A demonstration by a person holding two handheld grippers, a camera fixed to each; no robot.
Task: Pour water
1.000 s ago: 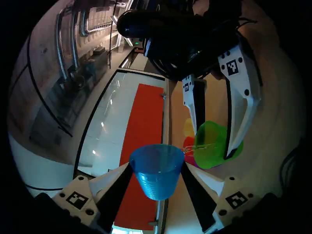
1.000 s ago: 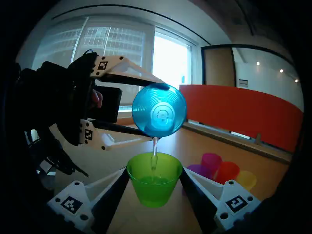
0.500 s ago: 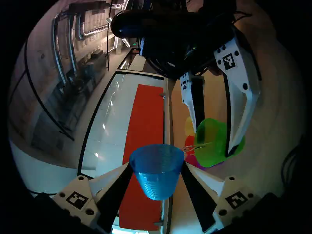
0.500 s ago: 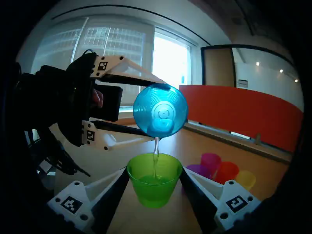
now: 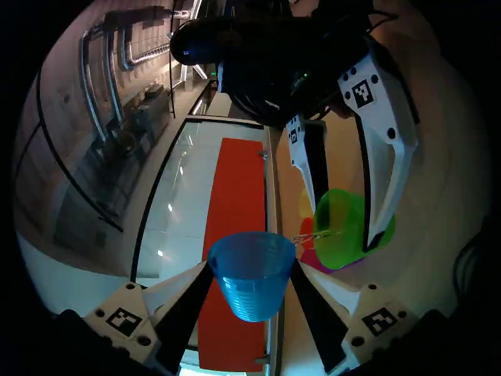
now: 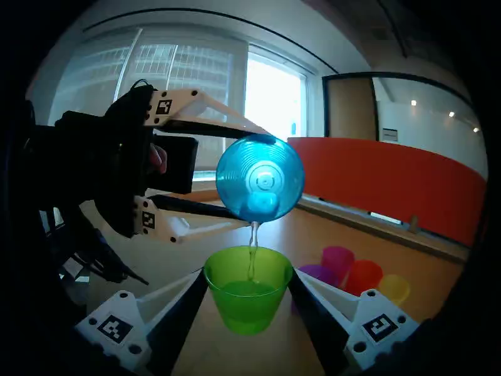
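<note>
The right tool (image 6: 248,283) is clenched on a green cup (image 6: 248,302), held upright between both fingers, with some water in its bottom. Directly above the green cup, the left tool (image 5: 250,271) grasps a blue cup (image 5: 252,282) tipped on its side. In the right gripper view its base faces the camera. A thin stream of water (image 6: 253,249) falls from the blue cup's rim into the green cup. Behind the green cup, to its right in that view, a purple cup (image 6: 319,274), a pink cup (image 6: 338,257), an orange cup (image 6: 364,274) and a yellow cup (image 6: 394,287) stand close together on the wooden worktop (image 6: 307,233). An orange partition (image 6: 401,182) runs beyond the green cup.
</note>
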